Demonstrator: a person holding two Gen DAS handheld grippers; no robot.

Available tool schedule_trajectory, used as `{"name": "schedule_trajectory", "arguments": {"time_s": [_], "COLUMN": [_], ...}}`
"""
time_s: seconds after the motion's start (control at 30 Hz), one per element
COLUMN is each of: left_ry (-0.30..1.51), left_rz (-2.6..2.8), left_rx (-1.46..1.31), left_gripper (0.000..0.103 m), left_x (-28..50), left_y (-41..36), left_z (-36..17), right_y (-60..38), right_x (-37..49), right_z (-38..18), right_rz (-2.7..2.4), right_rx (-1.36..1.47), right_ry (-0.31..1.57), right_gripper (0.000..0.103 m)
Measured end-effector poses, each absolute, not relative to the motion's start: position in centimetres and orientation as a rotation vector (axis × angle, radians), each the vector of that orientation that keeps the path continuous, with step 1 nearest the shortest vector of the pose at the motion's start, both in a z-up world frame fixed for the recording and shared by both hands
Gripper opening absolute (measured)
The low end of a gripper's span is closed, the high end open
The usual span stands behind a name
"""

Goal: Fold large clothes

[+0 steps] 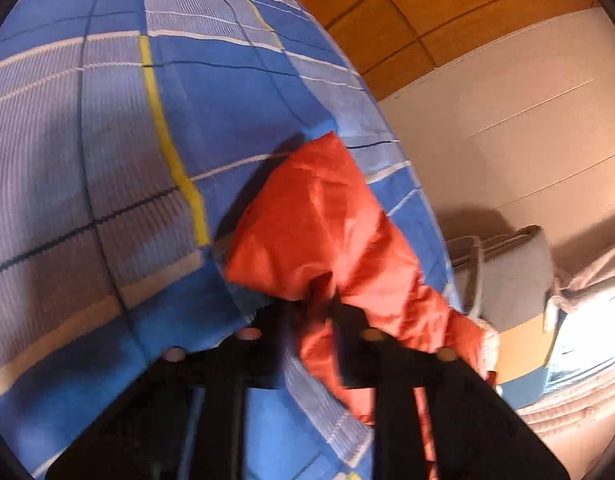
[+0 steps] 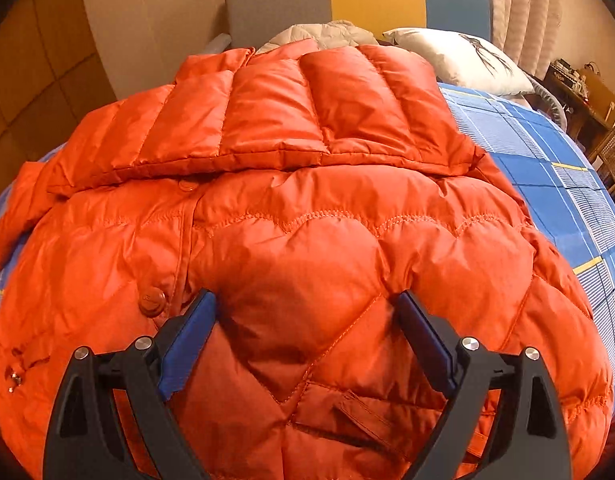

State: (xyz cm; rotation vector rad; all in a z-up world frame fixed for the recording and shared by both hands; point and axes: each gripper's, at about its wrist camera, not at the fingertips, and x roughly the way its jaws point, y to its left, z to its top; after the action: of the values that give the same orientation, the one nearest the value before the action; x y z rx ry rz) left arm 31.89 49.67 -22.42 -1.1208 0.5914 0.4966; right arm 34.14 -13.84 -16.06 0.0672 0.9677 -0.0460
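Observation:
An orange puffer jacket lies spread on a bed with a blue checked cover, its hood folded over the shoulders. My right gripper hovers open just over the jacket's quilted chest, blue pads wide apart with nothing pinched between them. In the left wrist view an end of the orange jacket, bunched like a sleeve, hangs over the blue checked cover. My left gripper is shut on that bunched fabric, black fingers pinching it.
A white pillow and a beige garment lie at the head of the bed, against a grey, yellow and blue headboard. A small table and a chair stand at the right. A wooden floor and a pale wall border the bed.

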Motion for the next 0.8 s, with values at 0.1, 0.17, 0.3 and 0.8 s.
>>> {"name": "schedule_trajectory", "arguments": {"time_s": [0.1, 0.17, 0.3, 0.8], "left_ry": [0.565, 0.545, 0.495, 0.575], "left_rz": [0.454, 0.416, 0.31, -0.088], "left_rx": [-1.082, -1.037, -0.985, -0.623], "left_gripper": [0.008, 0.008, 0.007, 0.007], "left_x": [32.1, 32.3, 33.1, 37.0], "left_y": [48.3, 47.2, 44.6, 25.2], "left_z": [-21.1, -19.8, -16.9, -10.4], "right_y": [-13.9, -14.2, -14.8, -16.8], "right_x": [34.1, 34.1, 34.2, 33.2], "right_z": [-16.2, -16.2, -16.1, -15.5], "right_rz": [-0.043, -0.041, -0.037, -0.061], "right_rx": [0.085, 0.099, 0.126, 0.181], "right_ry": [0.966, 0.967, 0.969, 0.968], "right_gripper": [0.091, 0.091, 0.091, 0.091]}}
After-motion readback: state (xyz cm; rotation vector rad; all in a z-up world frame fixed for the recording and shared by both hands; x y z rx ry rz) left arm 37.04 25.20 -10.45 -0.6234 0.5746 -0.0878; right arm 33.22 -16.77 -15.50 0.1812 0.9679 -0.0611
